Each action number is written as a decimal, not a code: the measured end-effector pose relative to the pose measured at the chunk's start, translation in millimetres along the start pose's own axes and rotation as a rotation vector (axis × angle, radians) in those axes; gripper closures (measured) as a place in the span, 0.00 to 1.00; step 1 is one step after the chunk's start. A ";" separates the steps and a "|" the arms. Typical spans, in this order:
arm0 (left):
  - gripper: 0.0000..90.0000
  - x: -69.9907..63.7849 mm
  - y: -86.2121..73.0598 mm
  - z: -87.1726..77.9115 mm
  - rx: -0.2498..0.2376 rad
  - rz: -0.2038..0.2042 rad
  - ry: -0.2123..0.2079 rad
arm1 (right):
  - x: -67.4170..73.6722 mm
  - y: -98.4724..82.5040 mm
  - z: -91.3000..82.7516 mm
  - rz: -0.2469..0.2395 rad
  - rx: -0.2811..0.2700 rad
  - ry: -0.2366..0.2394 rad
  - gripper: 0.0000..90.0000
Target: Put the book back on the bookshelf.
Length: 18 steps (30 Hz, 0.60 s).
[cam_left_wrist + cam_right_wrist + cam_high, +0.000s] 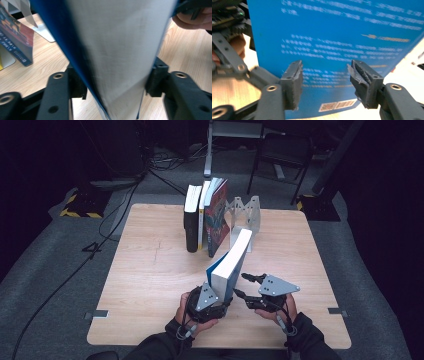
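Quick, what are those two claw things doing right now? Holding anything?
Left gripper: closed on the blue-covered book, fingers pressing both covers.
Right gripper: open, holding nothing; its fingers face the book's back cover.

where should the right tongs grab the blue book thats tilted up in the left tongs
Judging by its pose, the blue book leans away, its lower end between the left tongs. The right tongs stand open facing its flat back cover, which offers no pinch. Better to come from the right at the page edge, one pad on each cover, further up toward the raised end.
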<state>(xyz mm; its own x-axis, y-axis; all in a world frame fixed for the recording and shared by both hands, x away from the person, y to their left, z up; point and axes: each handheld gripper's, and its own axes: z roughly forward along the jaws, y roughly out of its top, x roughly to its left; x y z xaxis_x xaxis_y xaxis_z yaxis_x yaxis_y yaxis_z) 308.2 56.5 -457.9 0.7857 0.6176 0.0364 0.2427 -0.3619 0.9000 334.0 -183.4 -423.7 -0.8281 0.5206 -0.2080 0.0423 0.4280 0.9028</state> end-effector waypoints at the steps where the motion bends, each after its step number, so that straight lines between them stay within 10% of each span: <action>1: 0.55 1.7 -0.1 -1.4 0.005 0.006 0.003 | -2.4 -1.6 -1.4 -0.001 0.003 -0.018 0.46; 9: 0.62 27.0 -2.3 -18.4 0.056 0.050 -0.081 | -26.4 -13.8 -14.1 0.040 0.013 -0.051 0.42; 18: 0.63 50.1 -7.0 -43.3 0.119 0.097 -0.220 | -33.1 -18.7 -13.1 0.071 0.013 0.038 0.37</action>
<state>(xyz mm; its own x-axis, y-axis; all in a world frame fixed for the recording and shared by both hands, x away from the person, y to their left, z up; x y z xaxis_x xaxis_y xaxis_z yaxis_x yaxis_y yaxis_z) 321.2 120.2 -443.6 0.9101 0.4142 0.0131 0.2151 -0.4993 0.8393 353.3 -218.3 -428.8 -0.8434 0.5217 -0.1285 0.1092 0.4006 0.9097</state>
